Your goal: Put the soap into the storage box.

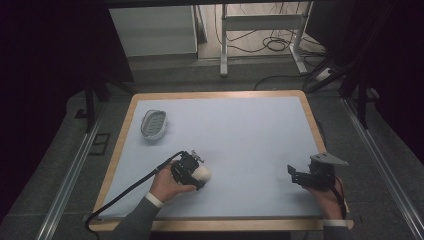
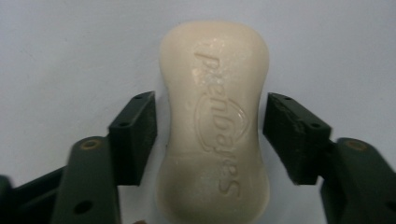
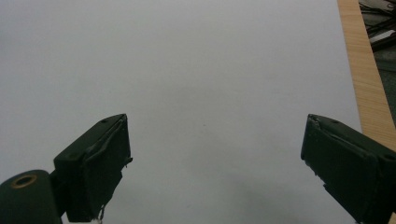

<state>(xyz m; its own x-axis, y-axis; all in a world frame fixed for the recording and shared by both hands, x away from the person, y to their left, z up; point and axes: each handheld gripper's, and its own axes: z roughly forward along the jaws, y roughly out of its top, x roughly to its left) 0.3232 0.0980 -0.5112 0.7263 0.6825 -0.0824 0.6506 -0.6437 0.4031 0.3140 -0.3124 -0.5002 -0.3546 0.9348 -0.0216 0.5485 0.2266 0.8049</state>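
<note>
Both grippers spread wide: left gripper [image 2: 210, 140] straddles 1 soap bar [image 2: 215, 121], right gripper [image 3: 215, 168] over bare mat; 1 soap dish [image 1: 153, 123].

Cream soap bar [image 2: 215, 126] flat on table

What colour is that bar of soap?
Creamy off-white bar of soap, with embossed lettering; clearest in the left gripper view.

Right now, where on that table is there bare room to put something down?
Most of the mat is bare: the stretch between the soap dish and right hand-held gripper. Crowded only near the left hand-held gripper, around the soap.
</note>
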